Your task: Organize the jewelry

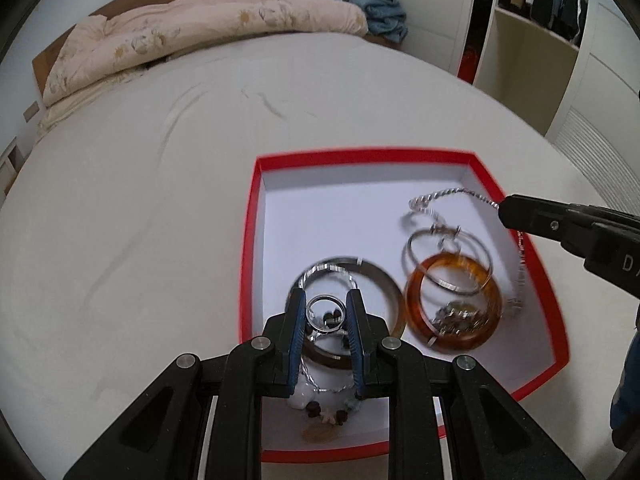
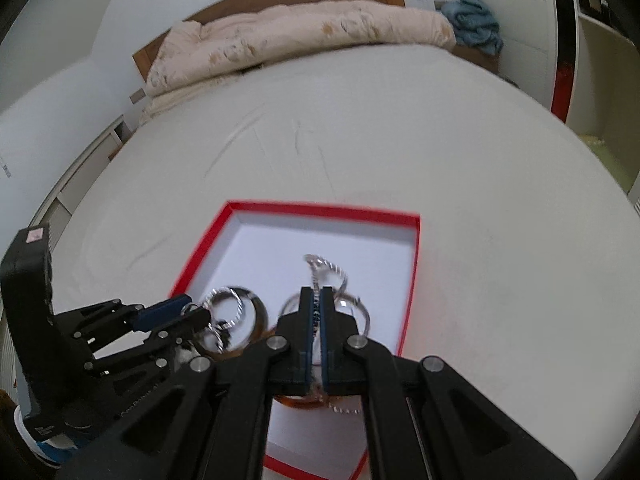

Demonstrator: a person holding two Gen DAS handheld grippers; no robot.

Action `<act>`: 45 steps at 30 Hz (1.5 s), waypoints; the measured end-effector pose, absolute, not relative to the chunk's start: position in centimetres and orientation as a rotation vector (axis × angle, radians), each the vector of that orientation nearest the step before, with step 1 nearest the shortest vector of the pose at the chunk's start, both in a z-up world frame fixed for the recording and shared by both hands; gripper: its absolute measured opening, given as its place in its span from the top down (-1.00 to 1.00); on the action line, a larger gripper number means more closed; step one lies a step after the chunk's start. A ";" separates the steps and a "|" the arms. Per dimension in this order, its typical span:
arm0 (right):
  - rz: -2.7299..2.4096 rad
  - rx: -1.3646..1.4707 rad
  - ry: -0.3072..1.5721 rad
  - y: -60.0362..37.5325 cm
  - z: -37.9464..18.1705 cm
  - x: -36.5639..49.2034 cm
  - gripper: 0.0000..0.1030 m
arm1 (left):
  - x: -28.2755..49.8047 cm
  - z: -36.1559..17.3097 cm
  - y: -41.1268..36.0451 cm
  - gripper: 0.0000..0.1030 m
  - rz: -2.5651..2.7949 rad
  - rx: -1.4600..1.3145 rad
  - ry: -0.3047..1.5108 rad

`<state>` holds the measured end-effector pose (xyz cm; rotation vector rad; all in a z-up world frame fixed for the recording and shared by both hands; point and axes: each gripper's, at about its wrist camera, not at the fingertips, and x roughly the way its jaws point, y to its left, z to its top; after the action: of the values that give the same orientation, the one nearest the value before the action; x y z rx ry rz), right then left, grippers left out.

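Observation:
A red-rimmed white box (image 1: pixel 250 240) lies on the bed and holds jewelry. In the left wrist view my left gripper (image 1: pixel 326 298) grips a small silver ring (image 1: pixel 325 314) between its blue pads, above a large brown bangle (image 1: pixel 394 300) and a silver chain. An amber bangle (image 1: pixel 416 316) and silver hoops (image 1: pixel 448 264) lie at the box's right. My right gripper (image 2: pixel 316 292) is shut on a twisted silver chain (image 2: pixel 326 266), which also shows in the left wrist view (image 1: pixel 452 194). The left gripper also shows in the right wrist view (image 2: pixel 188 308).
The white bedsheet (image 1: pixel 160 200) surrounds the box. A folded pink quilt (image 1: pixel 180 36) lies at the headboard, with a blue cloth (image 1: pixel 384 12) beside it. A wardrobe (image 1: pixel 540 40) stands at the right.

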<state>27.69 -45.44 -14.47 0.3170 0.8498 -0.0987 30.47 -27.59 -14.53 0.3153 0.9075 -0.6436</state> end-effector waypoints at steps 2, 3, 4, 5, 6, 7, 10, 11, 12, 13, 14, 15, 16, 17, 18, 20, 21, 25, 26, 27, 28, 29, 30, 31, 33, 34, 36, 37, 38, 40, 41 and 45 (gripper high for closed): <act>-0.098 0.322 0.861 -45.4 -15.1 27.6 0.95 | 30.4 -15.1 -27.7 0.61 -0.639 0.324 0.914; -0.100 0.324 0.867 -45.3 -15.4 27.4 0.95 | 30.3 -15.2 -27.7 0.61 -0.636 0.328 0.909; -0.101 0.326 0.871 -45.3 -15.6 27.4 0.95 | 30.1 -15.2 -27.8 0.61 -0.635 0.335 0.904; -0.104 0.330 0.875 -45.4 -15.8 27.2 0.95 | 30.1 -15.3 -27.9 0.61 -0.637 0.336 0.905; -0.108 0.332 0.878 -45.5 -15.9 27.0 0.95 | 30.1 -15.4 -27.9 0.61 -0.639 0.335 0.908; -0.114 0.333 0.884 -45.5 -16.0 26.8 0.94 | 29.9 -15.4 -28.0 0.61 -0.638 0.335 0.908; -0.129 0.319 0.896 -45.4 -16.2 26.1 0.92 | 29.5 -15.4 -27.9 0.60 -0.631 0.335 0.902; -0.131 0.317 0.898 -45.4 -16.2 26.0 0.92 | 29.3 -15.4 -28.0 0.59 -0.630 0.337 0.902; -0.134 0.316 0.900 -45.4 -16.2 25.8 0.92 | 29.1 -15.4 -28.0 0.57 -0.632 0.338 0.901; -0.138 0.315 0.901 -45.4 -16.1 25.6 0.92 | 29.1 -15.5 -28.0 0.54 -0.632 0.341 0.900; -0.140 0.315 0.901 -45.4 -16.1 25.4 0.92 | 29.0 -15.3 -28.1 0.45 -0.633 0.344 0.896; -0.139 0.315 0.900 -45.4 -16.0 25.1 0.92 | 28.8 -15.2 -28.0 0.39 -0.633 0.347 0.890; -0.139 0.313 0.898 -45.4 -15.8 24.9 0.92 | 28.8 -14.9 -28.0 0.37 -0.633 0.348 0.884; -0.140 0.311 0.895 -45.4 -15.6 24.6 0.90 | 28.7 -14.7 -27.9 0.35 -0.633 0.348 0.880; -0.142 0.308 0.891 -45.4 -15.4 24.4 0.90 | 28.6 -14.3 -27.8 0.30 -0.633 0.345 0.875; -0.144 0.304 0.885 -45.3 -15.0 23.9 0.86 | 28.5 -13.8 -27.6 0.20 -0.628 0.341 0.868; -0.145 0.300 0.882 -45.2 -14.7 23.7 0.86 | 28.4 -13.4 -27.4 0.16 -0.625 0.339 0.861; -0.147 0.281 0.867 -44.4 -13.3 22.8 0.62 | 27.8 -11.8 -26.8 0.03 -0.615 0.324 0.846; -0.148 0.276 0.864 -44.1 -13.0 22.5 0.46 | 27.7 -11.4 -26.6 0.00 -0.614 0.322 0.842; -0.149 0.272 0.857 -43.9 -12.6 22.2 0.40 | 27.5 -11.0 -26.4 -0.03 -0.612 0.319 0.837; -0.151 0.269 0.848 -43.6 -12.2 21.8 0.36 | 27.3 -10.4 -26.1 -0.05 -0.611 0.315 0.833; -0.150 0.268 0.841 -43.3 -11.7 21.4 0.35 | 27.0 -9.9 -25.8 -0.09 -0.609 0.310 0.827; -0.149 0.267 0.838 -43.1 -11.3 21.1 0.35 | 26.7 -9.4 -25.4 -0.13 -0.607 0.306 0.822; -0.150 0.262 0.835 -42.7 -10.9 20.8 0.35 | 26.5 -9.0 -25.2 -0.14 -0.605 0.303 0.818; -0.150 0.254 0.826 -42.0 -10.1 20.1 0.35 | 25.8 -7.9 -24.5 -0.15 -0.603 0.292 0.808; -0.148 0.251 0.821 -41.7 -9.6 19.8 0.34 | 25.4 -7.4 -24.0 -0.16 -0.601 0.287 0.802; -0.146 0.245 0.809 -40.8 -8.7 18.9 0.34 | 24.6 -6.4 -23.0 -0.21 -0.592 0.278 0.793; -0.145 0.242 0.805 -40.5 -8.3 18.5 0.34 | 24.2 -6.1 -22.7 -0.22 -0.586 0.274 0.789; -0.145 0.239 0.799 -40.1 -7.9 18.2 0.33 | 23.8 -5.7 -22.1 -0.25 -0.580 0.269 0.784; -0.142 0.234 0.789 -39.3 -6.9 17.4 0.33 | 23.0 -4.7 -20.8 -0.28 -0.563 0.254 0.774; -0.140 0.229 0.781 -38.7 -6.4 16.9 0.33 | 22.5 -4.2 -20.0 -0.33 -0.553 0.245 0.770; -0.124 0.215 0.753 -36.3 -4.6 15.2 0.31 | 20.9 -2.6 -17.1 -0.39 -0.506 0.213 0.744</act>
<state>15.20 -36.31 -4.59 0.2147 0.7526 -0.1243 20.92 -17.06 -2.60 0.2126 0.7445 -0.5056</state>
